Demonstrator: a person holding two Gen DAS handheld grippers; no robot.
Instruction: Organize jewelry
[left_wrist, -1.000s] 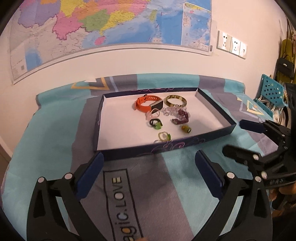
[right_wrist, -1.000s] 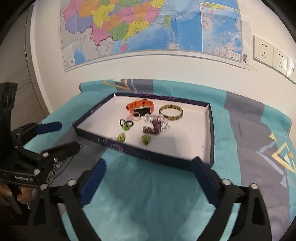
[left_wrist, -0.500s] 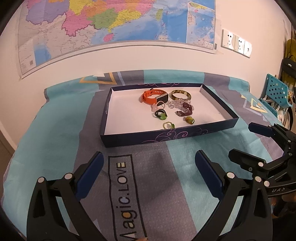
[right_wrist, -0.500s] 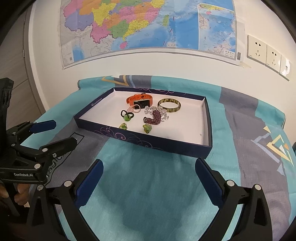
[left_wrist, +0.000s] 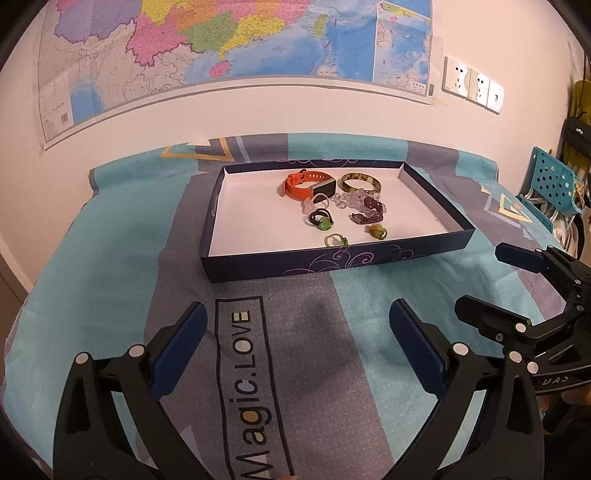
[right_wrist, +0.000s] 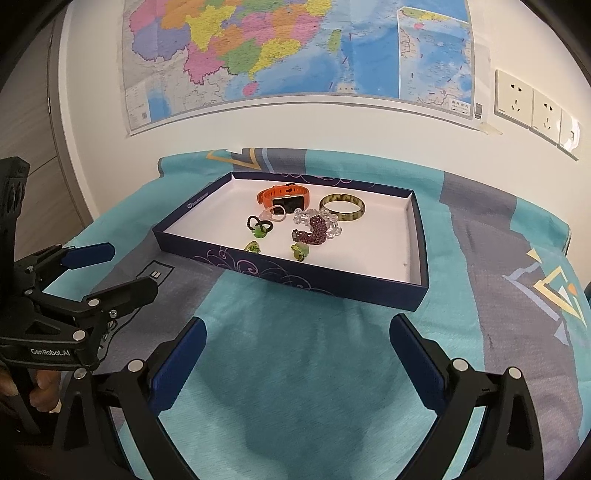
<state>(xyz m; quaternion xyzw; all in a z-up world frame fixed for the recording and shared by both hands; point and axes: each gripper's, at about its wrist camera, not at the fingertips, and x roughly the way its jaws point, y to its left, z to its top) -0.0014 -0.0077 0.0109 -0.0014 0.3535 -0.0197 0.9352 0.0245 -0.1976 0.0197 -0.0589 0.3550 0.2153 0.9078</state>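
A dark blue box lid (left_wrist: 332, 258) (right_wrist: 314, 280) with a white floor lies on the table. In it are an orange watch (left_wrist: 301, 184) (right_wrist: 280, 195), a green-brown bangle (left_wrist: 360, 181) (right_wrist: 341, 208), a clear bead bracelet (left_wrist: 347, 199), a purple bead bracelet (left_wrist: 369, 212) (right_wrist: 314, 230), a pink ring, a black ring with green stone (left_wrist: 320, 218) (right_wrist: 258, 227) and two small green rings (left_wrist: 336, 240) (right_wrist: 253, 246). My left gripper (left_wrist: 295, 343) and right gripper (right_wrist: 295, 350) are both open and empty, hovering over the cloth well in front of the lid.
A teal and grey cloth (left_wrist: 110, 258) covers the table. A wall with a map (left_wrist: 221, 44) and sockets (right_wrist: 532, 107) stands right behind it. A blue perforated chair (left_wrist: 554, 184) is at the right. Each gripper shows in the other's view (left_wrist: 517, 295) (right_wrist: 81, 280).
Both grippers have drawn back from the box lid and risen, so the lid looks smaller and farther. The jewelry has not moved.
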